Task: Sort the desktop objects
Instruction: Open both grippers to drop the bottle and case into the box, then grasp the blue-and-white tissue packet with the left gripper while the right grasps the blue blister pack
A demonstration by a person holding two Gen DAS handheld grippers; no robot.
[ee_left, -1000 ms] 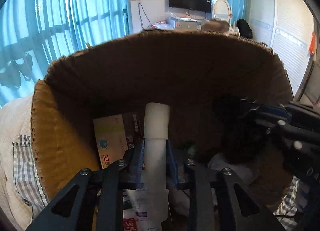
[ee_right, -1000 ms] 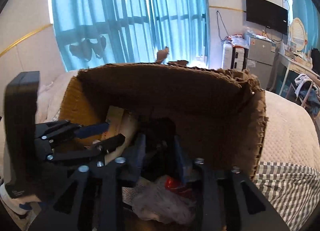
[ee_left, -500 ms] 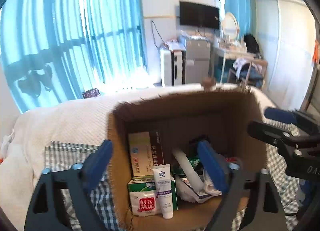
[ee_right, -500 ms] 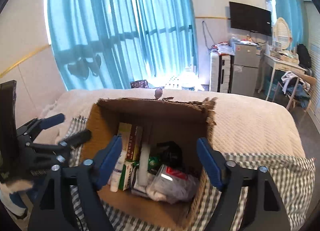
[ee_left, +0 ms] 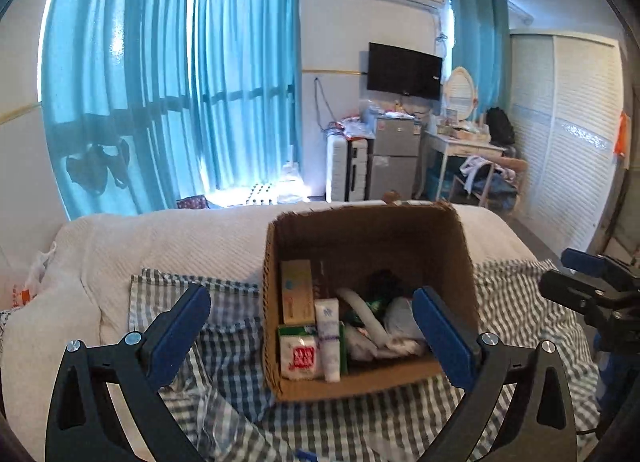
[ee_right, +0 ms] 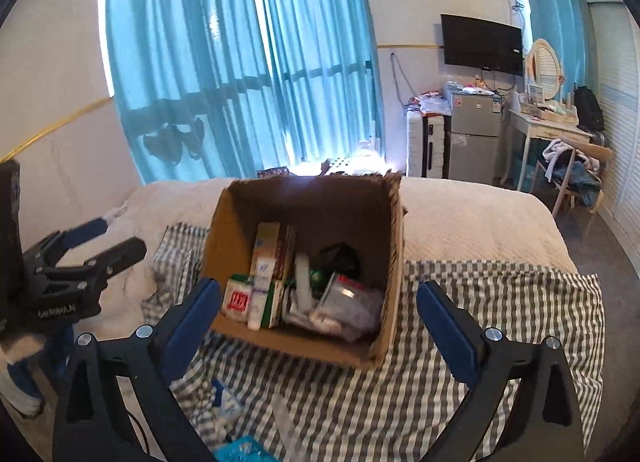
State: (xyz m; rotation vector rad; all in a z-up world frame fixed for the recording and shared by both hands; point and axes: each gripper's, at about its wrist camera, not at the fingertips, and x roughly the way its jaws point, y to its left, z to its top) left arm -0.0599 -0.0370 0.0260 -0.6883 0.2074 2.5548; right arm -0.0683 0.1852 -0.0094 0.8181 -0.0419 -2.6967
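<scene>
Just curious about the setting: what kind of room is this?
Most likely a bedroom in a small flat: a bed with a quilted cover, a wall TV, and a dressing table with a mirror. A small fridge stands by it.

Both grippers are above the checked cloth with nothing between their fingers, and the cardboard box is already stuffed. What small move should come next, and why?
Probably lower the right gripper, its jaws still opening and empty, toward the blue packet on the checked cloth at the near edge. The cardboard box already holds cartons and tubes, and that packet seems to be the nearest thing outside it.
</scene>
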